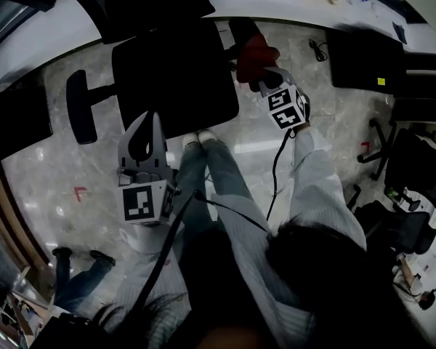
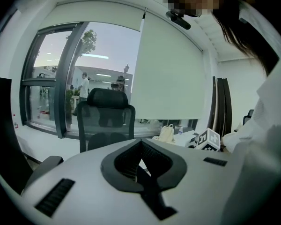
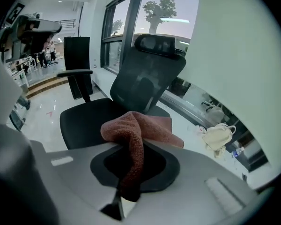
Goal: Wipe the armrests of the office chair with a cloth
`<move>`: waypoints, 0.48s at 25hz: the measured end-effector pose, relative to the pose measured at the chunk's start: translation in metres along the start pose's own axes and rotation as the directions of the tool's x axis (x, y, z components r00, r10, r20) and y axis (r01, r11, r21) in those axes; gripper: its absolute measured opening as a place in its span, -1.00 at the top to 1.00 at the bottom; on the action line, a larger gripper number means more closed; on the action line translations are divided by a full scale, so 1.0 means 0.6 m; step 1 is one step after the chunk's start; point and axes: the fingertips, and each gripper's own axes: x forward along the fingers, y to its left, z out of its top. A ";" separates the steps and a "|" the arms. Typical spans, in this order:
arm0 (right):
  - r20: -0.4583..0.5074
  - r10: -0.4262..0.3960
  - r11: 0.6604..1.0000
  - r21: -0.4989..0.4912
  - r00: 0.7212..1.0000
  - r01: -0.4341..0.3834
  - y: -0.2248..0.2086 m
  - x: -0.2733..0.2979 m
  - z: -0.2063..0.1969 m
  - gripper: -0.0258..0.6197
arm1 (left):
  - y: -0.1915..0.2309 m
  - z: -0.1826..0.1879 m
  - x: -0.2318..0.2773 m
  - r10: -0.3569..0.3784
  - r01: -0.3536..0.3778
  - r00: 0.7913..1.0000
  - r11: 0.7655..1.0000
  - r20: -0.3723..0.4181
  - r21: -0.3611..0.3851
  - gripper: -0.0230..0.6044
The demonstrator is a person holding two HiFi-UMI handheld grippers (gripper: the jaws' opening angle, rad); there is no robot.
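Soft, light and limp, the cloth (image 3: 133, 130) hangs bunched in the right tool (image 3: 130, 146), jaws clamped mid-fold near the office chair's (image 1: 174, 75) armrest (image 1: 241, 30), a hold probably firm enough for wiping; the left tool (image 1: 150, 122) is closed, empty.

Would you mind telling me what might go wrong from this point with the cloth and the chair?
1. The right gripper pinches only a narrow fold of the red cloth; rubbing along an armrest could pull it loose.
2. The cloth is bunched, so it may wipe only a strip.
3. The right gripper's cable hangs beside the chair seat and might snag.
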 end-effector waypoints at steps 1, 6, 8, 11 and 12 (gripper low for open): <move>0.000 -0.004 1.000 -0.001 1.000 0.004 -0.014 0.015 0.010 0.83 | 0.004 -0.002 0.000 0.007 -0.007 1.000 1.000 -0.005 0.000 0.92; -0.022 -0.023 1.000 0.001 0.999 0.023 -0.086 0.110 0.072 0.83 | 0.041 -0.010 -0.002 0.058 -0.057 0.998 0.998 -0.030 0.026 0.92; -0.040 -0.030 0.999 0.017 0.999 0.030 -0.109 0.142 0.093 0.83 | 0.053 -0.010 -0.004 0.072 -0.072 0.997 0.997 -0.032 0.023 0.92; -0.065 -0.035 0.999 0.030 0.997 0.037 -0.125 0.164 0.112 0.83 | 0.065 -0.010 -0.008 0.093 -0.092 0.995 0.996 -0.038 0.020 0.92; -0.068 -0.035 0.999 0.030 0.997 0.037 -0.125 0.165 0.114 0.83 | 0.068 -0.012 -0.009 0.103 -0.103 0.994 0.995 -0.047 0.018 0.92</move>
